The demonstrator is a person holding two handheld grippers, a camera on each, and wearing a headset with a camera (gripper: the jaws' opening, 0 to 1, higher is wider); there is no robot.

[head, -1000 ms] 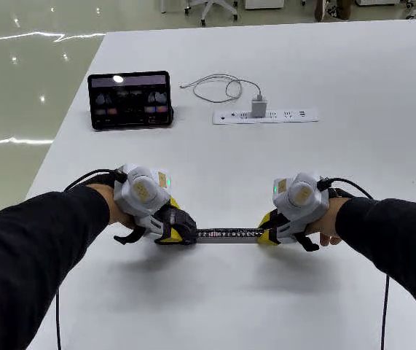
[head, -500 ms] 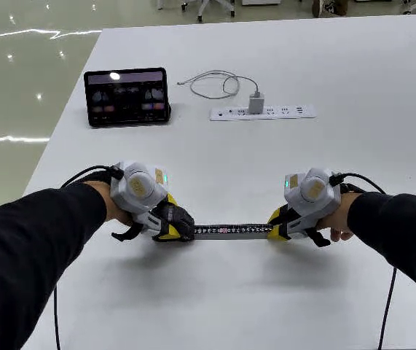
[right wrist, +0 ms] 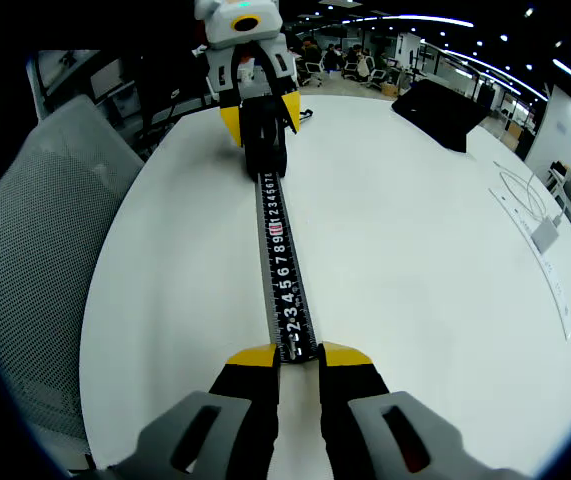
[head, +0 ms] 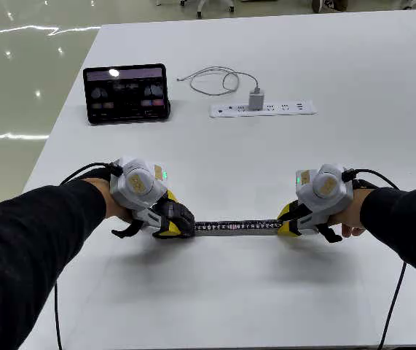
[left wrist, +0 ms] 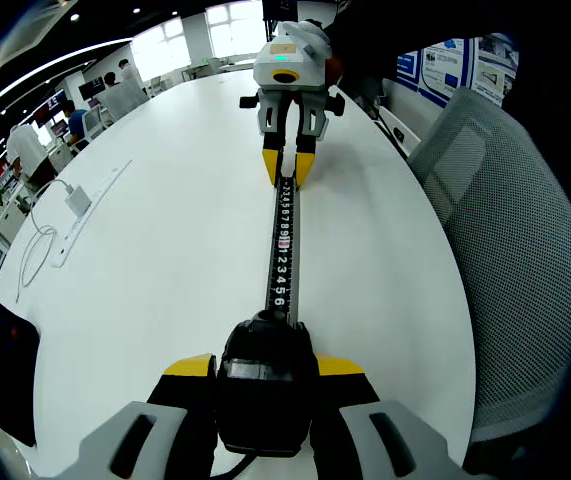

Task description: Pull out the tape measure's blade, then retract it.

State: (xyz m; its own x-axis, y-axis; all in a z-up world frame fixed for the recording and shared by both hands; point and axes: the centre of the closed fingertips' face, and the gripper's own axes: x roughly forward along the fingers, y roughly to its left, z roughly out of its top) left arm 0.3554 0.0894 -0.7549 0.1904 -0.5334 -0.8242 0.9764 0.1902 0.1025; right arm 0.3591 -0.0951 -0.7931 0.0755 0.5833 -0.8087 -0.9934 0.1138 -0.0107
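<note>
The tape measure's black case (head: 178, 220) is clamped btwn the closed jaws of the left gripper (head: 170, 223), low on the table (head: 266, 160), at approx. 7 o'clock in the head view. The blade (head: 237, 227) is extended flat along the tabletop. Its long axis is laid from 9 to 3 o'clock, w/ the mouth of the case pointed to 3.

Black nos. on the blade (right wrist: 283, 270) can be read in the right gripper view: 2 to 9 from the tip end, then a ten mark boxed in red, then 1 to 7 toward the case (right wrist: 265, 140). In the left gripper view the blade (left wrist: 281, 250) is seen running to 12 o'clock from the case (left wrist: 265, 385).

The blade's tip end is pinched by the closed jaws of the right gripper (head: 288, 225), w/ yellow fingertips (right wrist: 255, 356) set at either side of it.

The table is plain white and matte. A dark tablet (head: 125, 92) w/ a lit screen is stood at 11 o'clock; its screen text is too small to read. A white power strip (head: 262, 109) w/ a charger (head: 257, 100) and looped cable (head: 211, 80) is laid at 12 o'clock.

A glossy floor (head: 25, 73) w/ light reflections is seen at 10 o'clock. A grey mesh chair (left wrist: 515, 250) is seen beside the table.
</note>
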